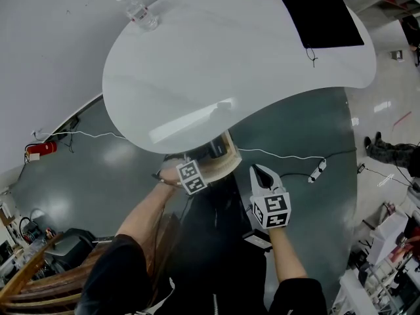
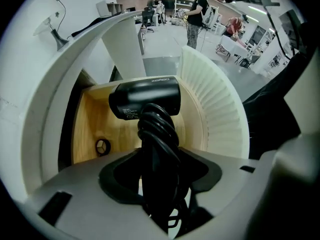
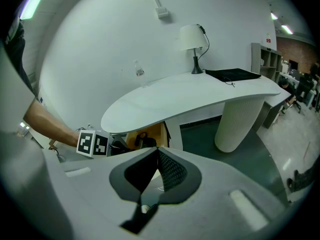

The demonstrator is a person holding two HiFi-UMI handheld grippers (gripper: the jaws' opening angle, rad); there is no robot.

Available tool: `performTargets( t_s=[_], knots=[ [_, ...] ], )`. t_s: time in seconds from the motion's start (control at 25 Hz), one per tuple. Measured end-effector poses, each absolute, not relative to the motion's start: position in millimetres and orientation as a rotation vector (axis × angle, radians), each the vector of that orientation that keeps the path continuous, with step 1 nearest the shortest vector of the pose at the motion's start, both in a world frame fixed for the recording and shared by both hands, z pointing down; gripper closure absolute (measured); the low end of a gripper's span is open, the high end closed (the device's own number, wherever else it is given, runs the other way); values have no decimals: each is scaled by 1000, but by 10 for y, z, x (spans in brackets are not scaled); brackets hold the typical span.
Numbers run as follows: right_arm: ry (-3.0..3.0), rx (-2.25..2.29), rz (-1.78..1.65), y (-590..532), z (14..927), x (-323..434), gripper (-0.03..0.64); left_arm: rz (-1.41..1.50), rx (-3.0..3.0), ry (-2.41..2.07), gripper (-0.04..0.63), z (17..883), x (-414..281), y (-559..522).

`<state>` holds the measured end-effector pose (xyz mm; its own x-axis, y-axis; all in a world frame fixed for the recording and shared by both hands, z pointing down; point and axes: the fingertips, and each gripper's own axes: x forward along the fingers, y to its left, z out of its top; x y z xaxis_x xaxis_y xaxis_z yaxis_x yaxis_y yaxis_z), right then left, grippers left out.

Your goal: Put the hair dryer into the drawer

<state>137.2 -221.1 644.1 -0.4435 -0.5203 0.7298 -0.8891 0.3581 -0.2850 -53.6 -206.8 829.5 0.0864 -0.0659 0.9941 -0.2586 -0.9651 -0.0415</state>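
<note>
L gripper fingers clenched on hair dryer at drawer; R gripper fingers closed, empty.

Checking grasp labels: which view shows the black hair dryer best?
Left gripper view: the black hair dryer fills the centre, its cord-wrapped handle clamped in the left gripper, with the wooden drawer behind. Head view shows just a dark sliver; right gripper view, a tiny dark shape.

White desk: bottle, lamp, black mat (far end).
</note>
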Motion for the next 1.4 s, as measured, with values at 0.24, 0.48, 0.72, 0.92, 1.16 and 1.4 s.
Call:
performTargets(
  t_s=[0.24,0.48,0.72,0.92,1.16,1.4],
  knots=[
    [-2087,1221,925,-2191,6471,1405,617,2049,2165,-354,377,8426,-521,-2141],
    [-2075,1239,941,-2196,6488,1433,617,2100,2142,-357,377,8533,-468,-2218],
    [-2061,1247,950,-2143,6499,1448,617,2118,2118,-340,377,8657,-435,-2227],
    [-2051,1250,961,-2099,6528,1470,617,2131,2109,-351,377,8716,-422,-2290],
    [-2047,1245,975,-2062,6560,1436,617,2139,2099,-363,377,8777,-439,-2315],
    [-2045,1246,982,-2019,6556,1418,617,2149,2084,-361,377,8842,-445,-2316]
  ],
)
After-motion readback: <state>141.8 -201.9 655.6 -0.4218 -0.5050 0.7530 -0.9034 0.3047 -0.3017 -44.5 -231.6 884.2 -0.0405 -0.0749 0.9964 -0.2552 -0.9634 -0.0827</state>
